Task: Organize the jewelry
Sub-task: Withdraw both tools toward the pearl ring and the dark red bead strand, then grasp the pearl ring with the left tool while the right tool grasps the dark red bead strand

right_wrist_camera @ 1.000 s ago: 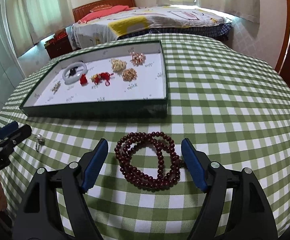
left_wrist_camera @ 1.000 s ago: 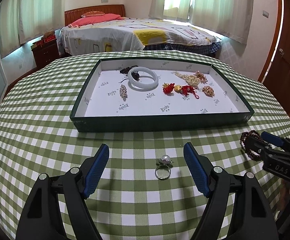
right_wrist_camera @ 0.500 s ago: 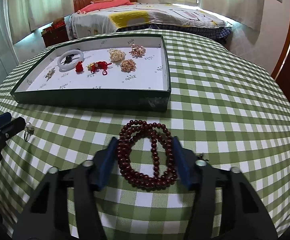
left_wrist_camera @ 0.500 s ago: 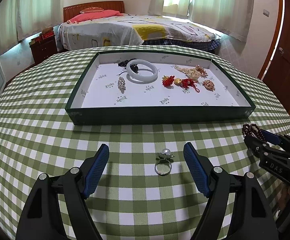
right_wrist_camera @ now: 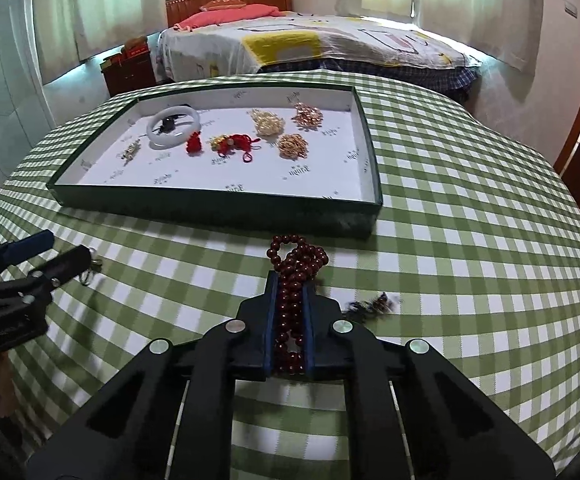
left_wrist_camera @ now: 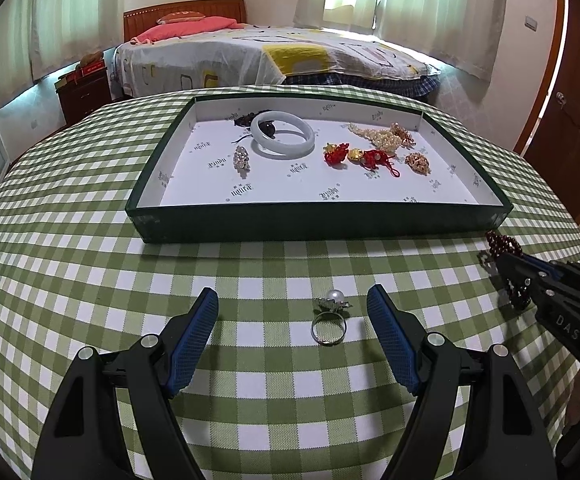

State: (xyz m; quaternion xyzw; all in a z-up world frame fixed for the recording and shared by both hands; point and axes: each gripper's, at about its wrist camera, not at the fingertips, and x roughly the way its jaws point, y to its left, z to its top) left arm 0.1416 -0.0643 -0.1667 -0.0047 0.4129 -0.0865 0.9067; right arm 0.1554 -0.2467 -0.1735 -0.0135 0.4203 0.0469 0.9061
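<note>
Both tools are built of matte black plastic. On the left tongs [left_wrist_camera: 292,326], two broad arms with cut-out slots are seen, each tipped with a ribbed blue pad [left_wrist_camera: 193,338] and fastened by round silver screws. The same black arms, blue pads and silver screws are shown on the right tongs [right_wrist_camera: 288,286]. White letters "DAS" are printed on its side.
</note>
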